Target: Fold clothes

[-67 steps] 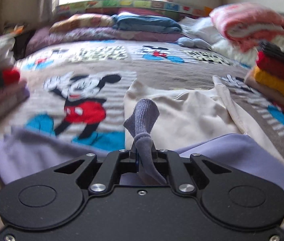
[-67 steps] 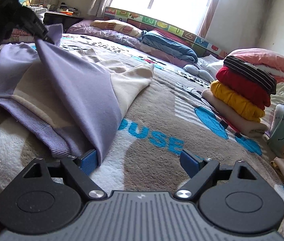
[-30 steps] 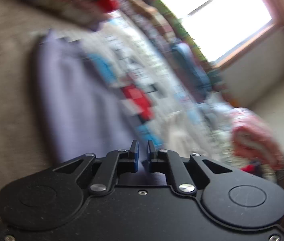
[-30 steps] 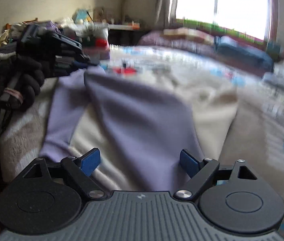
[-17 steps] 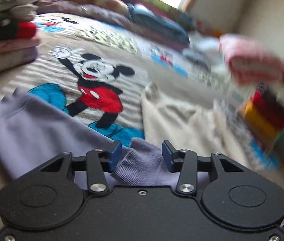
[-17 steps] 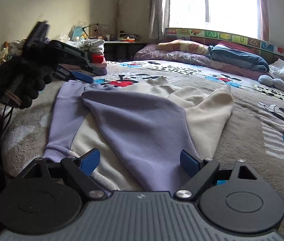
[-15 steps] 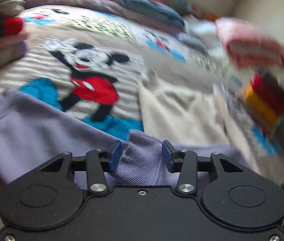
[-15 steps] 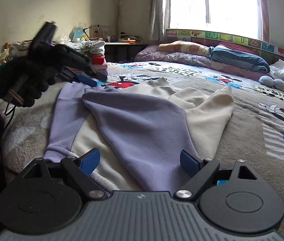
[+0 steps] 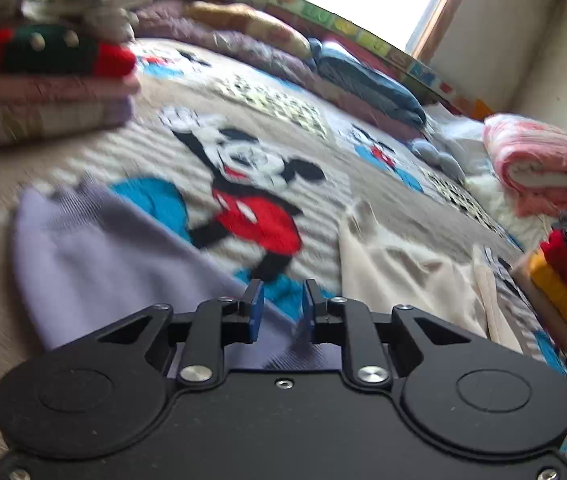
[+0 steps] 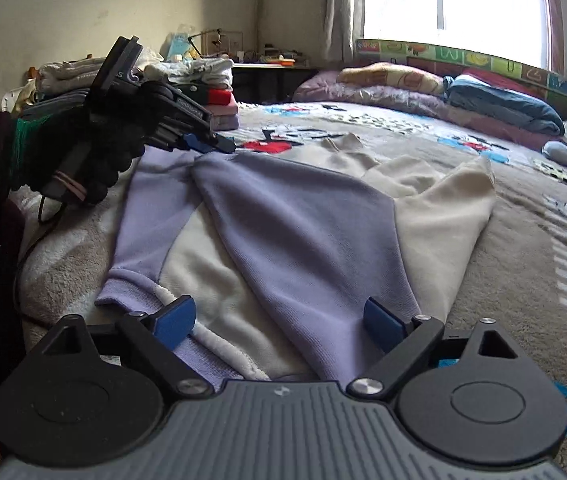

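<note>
The left gripper (image 10: 219,145), in a black-gloved hand (image 10: 83,160), hovers over the far left corner of the lavender-and-cream sweatshirt (image 10: 303,240) spread on the Mickey blanket (image 9: 251,184). Its jaws sit close together and are closing a bit, with nothing pinched, just purple fabric lying underneath. Over at the sweatshirt's near hem, the right gripper (image 10: 279,320) is spread wide and still opening, straddling the folded purple sleeve (image 10: 323,280) without squeezing it.
</note>
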Demonstrator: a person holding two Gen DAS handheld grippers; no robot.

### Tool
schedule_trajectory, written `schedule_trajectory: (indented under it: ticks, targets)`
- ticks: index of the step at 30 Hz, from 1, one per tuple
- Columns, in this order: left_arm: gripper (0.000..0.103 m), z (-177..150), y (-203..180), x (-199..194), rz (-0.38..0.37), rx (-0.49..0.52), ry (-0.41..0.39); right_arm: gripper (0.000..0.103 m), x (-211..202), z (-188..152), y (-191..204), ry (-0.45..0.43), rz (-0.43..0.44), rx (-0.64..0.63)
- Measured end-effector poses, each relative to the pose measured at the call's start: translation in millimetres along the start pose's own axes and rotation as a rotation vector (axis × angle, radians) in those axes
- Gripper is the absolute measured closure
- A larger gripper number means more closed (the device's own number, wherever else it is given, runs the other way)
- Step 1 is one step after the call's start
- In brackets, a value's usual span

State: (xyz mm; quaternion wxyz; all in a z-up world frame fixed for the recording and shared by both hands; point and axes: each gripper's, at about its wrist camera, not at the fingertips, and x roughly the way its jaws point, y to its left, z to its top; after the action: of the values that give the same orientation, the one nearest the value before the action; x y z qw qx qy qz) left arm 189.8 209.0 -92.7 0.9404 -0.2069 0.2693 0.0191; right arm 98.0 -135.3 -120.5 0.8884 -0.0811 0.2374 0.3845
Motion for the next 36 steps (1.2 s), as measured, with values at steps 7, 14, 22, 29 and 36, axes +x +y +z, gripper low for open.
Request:
schedule_trajectory:
  ticks: [7, 14, 22, 29, 36]
  targets:
    - [0.082, 18, -57, 11, -0.060, 0.158, 0.049, 0.013, -1, 4, -6, -0.022, 0.007, 0.024]
    - [0.064, 25, -151, 68, -0.209, 0.296, 0.126, 0.013, 1, 6, -9, -0.005, 0.043, 0.035]
    - [0.064, 34, -225, 153, -0.314, 0.301, 0.261, 0.009, 2, 4, -20, 0.000, 0.164, 0.087]
    - [0.079, 24, -237, 198, -0.269, 0.238, 0.320, 0.004, 3, 3, -27, 0.009, 0.243, 0.135]
    - [0.090, 23, -196, 201, -0.261, 0.005, 0.300, 0.000, 4, 4, -30, 0.019, 0.302, 0.156]
